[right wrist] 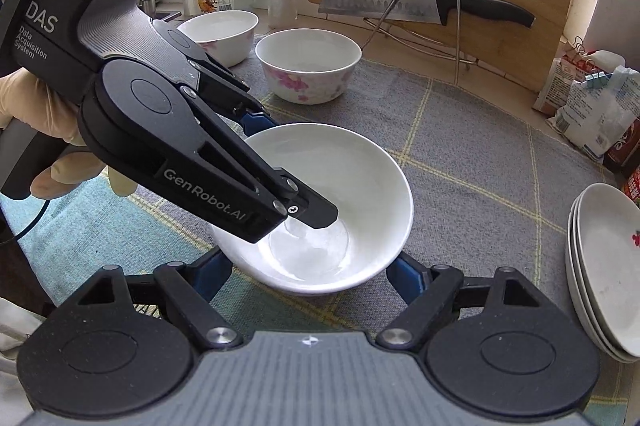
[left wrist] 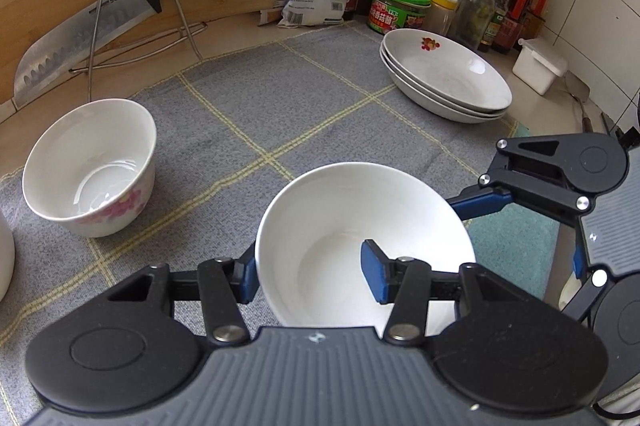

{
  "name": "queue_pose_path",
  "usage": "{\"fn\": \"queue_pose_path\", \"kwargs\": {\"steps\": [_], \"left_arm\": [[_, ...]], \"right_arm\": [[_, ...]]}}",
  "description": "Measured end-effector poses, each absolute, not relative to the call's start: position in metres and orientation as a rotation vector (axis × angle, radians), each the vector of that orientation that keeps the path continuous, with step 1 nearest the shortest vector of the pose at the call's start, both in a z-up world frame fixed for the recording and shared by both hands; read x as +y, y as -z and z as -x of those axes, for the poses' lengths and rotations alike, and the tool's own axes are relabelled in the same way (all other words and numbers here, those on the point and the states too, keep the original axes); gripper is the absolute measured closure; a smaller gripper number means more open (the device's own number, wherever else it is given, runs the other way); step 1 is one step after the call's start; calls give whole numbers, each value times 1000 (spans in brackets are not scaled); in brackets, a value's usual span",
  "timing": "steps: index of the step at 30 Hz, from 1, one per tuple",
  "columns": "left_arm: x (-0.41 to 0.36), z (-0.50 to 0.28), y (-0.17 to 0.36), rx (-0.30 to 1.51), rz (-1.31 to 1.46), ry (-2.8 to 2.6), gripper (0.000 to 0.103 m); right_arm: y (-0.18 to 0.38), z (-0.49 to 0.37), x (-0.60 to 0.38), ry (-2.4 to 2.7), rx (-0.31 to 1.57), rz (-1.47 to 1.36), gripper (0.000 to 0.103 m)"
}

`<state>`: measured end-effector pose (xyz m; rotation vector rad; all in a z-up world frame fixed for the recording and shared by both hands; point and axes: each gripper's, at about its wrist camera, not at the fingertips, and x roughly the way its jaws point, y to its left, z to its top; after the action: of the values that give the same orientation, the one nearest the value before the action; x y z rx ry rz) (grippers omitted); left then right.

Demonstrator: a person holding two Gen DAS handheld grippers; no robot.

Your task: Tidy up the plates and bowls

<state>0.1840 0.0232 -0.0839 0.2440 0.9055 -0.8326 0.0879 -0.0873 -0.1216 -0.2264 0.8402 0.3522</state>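
The left gripper (left wrist: 312,274) clamps the near rim of a plain white bowl (left wrist: 352,226) over the grey checked cloth (left wrist: 280,98), one pad inside and one outside. The right gripper (right wrist: 304,280) brackets the same bowl's base (contact unclear). The stacked plates (left wrist: 448,74) sit well apart.

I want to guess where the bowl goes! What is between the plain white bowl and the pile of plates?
Only bare grey cloth. The left wrist view shows nothing between the plain white bowl and the stacked plates.

wooden counter (left wrist: 224,38) – grey checked cloth (left wrist: 280,98), stacked plates (left wrist: 448,74), floral bowl (left wrist: 90,166)
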Motion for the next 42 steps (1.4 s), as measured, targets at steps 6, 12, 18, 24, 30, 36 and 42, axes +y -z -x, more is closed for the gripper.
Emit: {"fn": "queue_pose_path", "kwargs": {"steps": [6, 12, 18, 24, 30, 36, 42], "left_arm": [[23, -184, 85, 903, -238, 832, 51], [24, -183, 82, 870, -237, 838, 22], [36, -176, 68, 783, -237, 804, 15], [52, -165, 55, 698, -236, 733, 6], [71, -155, 46, 650, -229, 650, 6], [85, -155, 44, 629, -210, 563, 6], [93, -156, 44, 613, -226, 503, 5]], "right_arm": [[124, -89, -88, -350, 847, 218, 16], [126, -89, -86, -342, 853, 231, 10], [113, -84, -94, -348, 806, 192, 0], [103, -81, -98, -335, 793, 197, 0], [94, -82, -100, -327, 774, 209, 0], [85, -93, -102, -337, 766, 225, 0], [77, -110, -105, -362, 771, 228, 0]]}}
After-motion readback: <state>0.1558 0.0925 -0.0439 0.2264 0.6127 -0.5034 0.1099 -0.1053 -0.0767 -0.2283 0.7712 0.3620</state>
